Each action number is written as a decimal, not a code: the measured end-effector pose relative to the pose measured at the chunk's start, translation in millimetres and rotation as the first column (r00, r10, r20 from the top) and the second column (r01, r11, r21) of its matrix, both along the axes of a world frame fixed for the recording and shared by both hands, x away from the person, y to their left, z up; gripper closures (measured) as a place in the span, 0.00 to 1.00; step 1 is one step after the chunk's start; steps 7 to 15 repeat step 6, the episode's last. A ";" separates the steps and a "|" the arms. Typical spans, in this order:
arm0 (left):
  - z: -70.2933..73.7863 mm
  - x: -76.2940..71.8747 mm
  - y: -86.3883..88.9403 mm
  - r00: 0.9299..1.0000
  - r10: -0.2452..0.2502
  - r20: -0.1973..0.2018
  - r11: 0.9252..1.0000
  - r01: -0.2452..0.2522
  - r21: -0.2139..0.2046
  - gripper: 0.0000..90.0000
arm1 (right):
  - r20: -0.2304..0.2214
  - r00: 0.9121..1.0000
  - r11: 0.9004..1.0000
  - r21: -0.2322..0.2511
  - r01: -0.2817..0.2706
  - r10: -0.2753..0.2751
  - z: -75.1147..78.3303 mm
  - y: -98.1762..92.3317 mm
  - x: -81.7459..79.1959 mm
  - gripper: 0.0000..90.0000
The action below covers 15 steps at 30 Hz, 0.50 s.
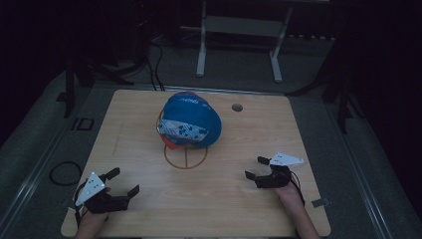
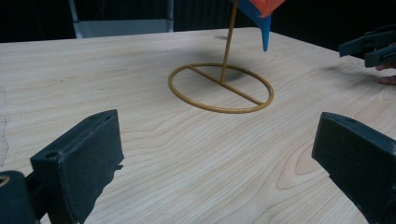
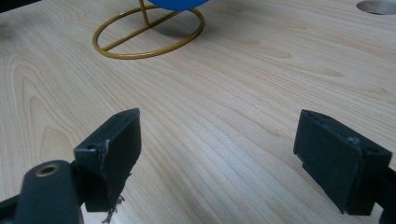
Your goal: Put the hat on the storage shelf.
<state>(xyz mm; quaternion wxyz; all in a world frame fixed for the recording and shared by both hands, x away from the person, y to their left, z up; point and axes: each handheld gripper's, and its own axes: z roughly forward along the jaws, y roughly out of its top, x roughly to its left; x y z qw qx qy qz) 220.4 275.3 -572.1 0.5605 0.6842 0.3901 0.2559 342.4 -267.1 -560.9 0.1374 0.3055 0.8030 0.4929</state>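
The wooden table [image 1: 149,209] is carrying everything here; near its middle a blue cap [image 1: 191,119] is sitting on top of a gold wire stand [image 1: 185,157], whose ring base is lying flat on the wood while its thin stem is rising up under the cap; in the left gripper view an orange-and-blue edge of the cap is hanging above the ring. The left gripper [image 1: 123,183] is hovering near the table's front-left corner — jaws spread wide, gripping nothing; the right gripper [image 1: 255,167] is hanging at the front right, likewise gaping and empty, well apart from the stand. A small round hole [image 1: 237,107] is showing in the tabletop beyond the cap.
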 end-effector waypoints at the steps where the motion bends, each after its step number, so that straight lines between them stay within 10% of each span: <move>1: 0.1 -0.2 0.3 1.000 0.000 0.001 1.000 0.000 0.000 0.02 | 0.000 1.000 1.000 0.000 0.001 -0.001 -0.4 0.2 0.2 0.17; 15: 0.1 -0.4 1.1 1.000 0.001 0.000 1.000 -0.001 -0.002 0.02 | -0.001 1.000 1.000 -0.020 0.006 -0.006 -2.1 0.9 1.1 0.17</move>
